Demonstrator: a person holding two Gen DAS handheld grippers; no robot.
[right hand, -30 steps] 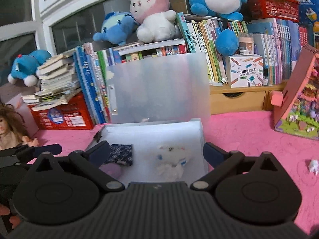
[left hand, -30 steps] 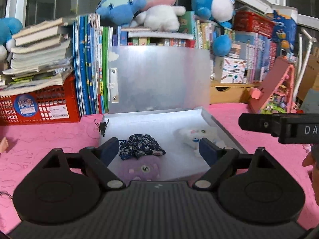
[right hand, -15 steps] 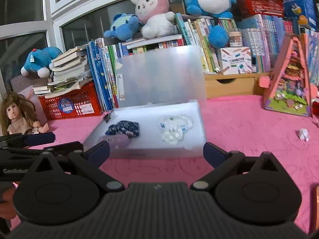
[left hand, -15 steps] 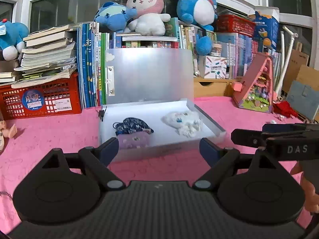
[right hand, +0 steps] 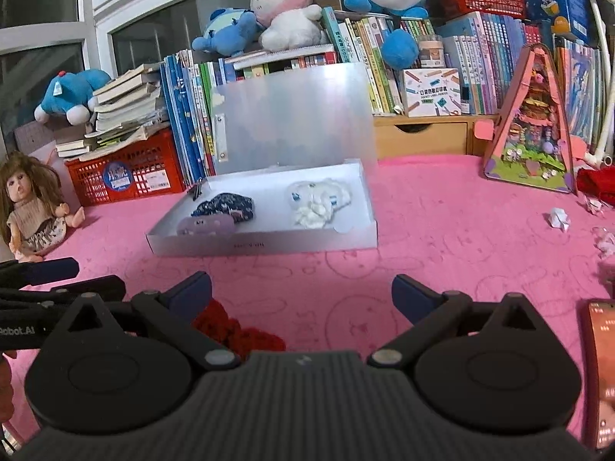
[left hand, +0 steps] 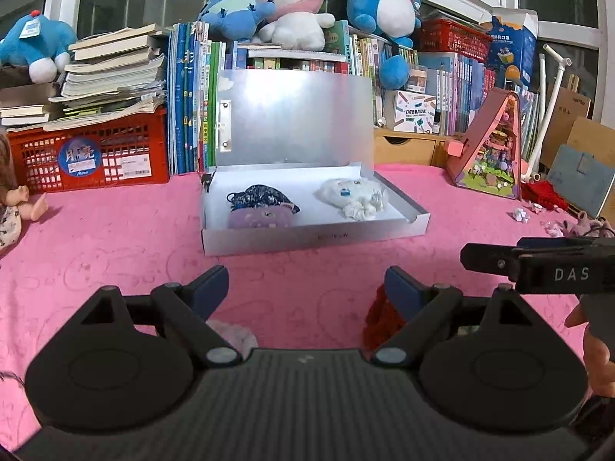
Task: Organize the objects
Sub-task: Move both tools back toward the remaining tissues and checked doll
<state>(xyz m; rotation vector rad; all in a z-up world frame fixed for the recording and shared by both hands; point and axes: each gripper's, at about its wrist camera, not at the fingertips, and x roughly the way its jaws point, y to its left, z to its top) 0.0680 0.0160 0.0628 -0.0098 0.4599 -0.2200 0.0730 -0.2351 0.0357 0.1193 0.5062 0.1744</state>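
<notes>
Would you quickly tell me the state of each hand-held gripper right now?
Left hand-held gripper: open, holding nothing.
Right hand-held gripper: open, holding nothing.

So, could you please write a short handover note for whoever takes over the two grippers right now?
Left gripper: open, holding nothing, above the pink cloth in front of the box.
Right gripper: open, also holding nothing, level with the left one.
White box: lid up. Inside are a dark patterned pouch, a purple piece in front of it and a white plush on the right.
Done: those three items are in the box.
Left: a red knitted item lies just under the grippers, and a pale fluffy item lies by the left gripper. Small bits sit at the far right.
</notes>
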